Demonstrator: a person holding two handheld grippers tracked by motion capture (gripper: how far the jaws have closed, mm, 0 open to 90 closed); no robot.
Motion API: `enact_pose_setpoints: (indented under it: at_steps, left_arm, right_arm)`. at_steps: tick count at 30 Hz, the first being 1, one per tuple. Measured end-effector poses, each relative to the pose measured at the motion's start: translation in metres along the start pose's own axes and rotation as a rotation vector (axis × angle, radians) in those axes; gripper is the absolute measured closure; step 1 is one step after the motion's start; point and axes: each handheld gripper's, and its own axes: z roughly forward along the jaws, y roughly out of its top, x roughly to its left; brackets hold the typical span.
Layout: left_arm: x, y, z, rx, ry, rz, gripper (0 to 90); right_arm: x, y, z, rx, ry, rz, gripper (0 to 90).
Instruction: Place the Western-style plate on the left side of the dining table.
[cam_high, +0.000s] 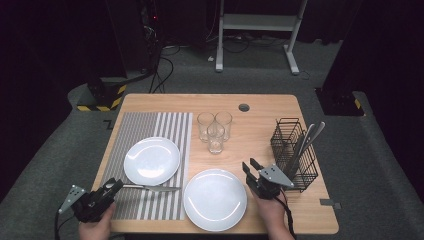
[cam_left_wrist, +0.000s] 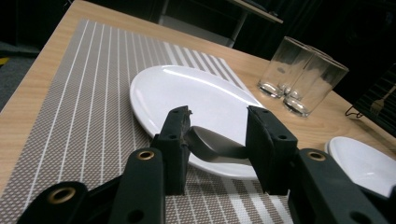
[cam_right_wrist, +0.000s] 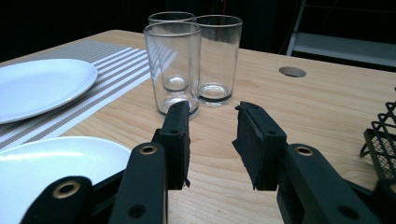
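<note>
Pale wood-grain bench (cam_high: 260, 150) under a grey woven placemat (cam_high: 150, 130) striped in white, narrow lines at the left, broad bands toward the right. Two plain glossy white plates (cam_high: 151, 160) (cam_high: 215, 200), three clear colourless glasses (cam_high: 215, 131), dull silver knife (cam_high: 150, 188). Black wire cutlery basket (cam_high: 292, 150) with silver utensils (cam_high: 307, 137); matte black fingers (cam_left_wrist: 175, 140) with brass-coloured rivets.

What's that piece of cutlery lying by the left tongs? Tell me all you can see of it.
The knife looks like plain silvery metal, one slim piece, lying flat on the striped placemat just near of the white plate. Its pointed blade tip aims towards the second plate. The rounded handle end sits between the jaws of the left tongs, which stand apart around it; whether they touch it I can't tell. From the left gripper view it appears to overlap the plate's rim.
</note>
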Motion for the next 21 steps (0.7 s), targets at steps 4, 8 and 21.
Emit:
enact_pose_setpoints:
  at_steps: [4, 8, 21]
  left_arm:
    - [0.002, -0.002, 0.0, 0.015, 0.025, 0.018, 59.9]
    - [0.008, -0.005, 0.001, 0.03, 0.011, -0.048, 61.8]
    - [0.016, -0.009, 0.005, 0.089, 0.042, -0.112, 61.1]
  right_arm:
    - [-0.001, -0.001, -0.001, -0.004, -0.003, 0.0, 64.3]
    - [-0.002, -0.004, -0.002, -0.006, -0.006, 0.003, 64.3]
    - [-0.003, -0.01, -0.005, 0.0, -0.002, 0.022, 64.4]
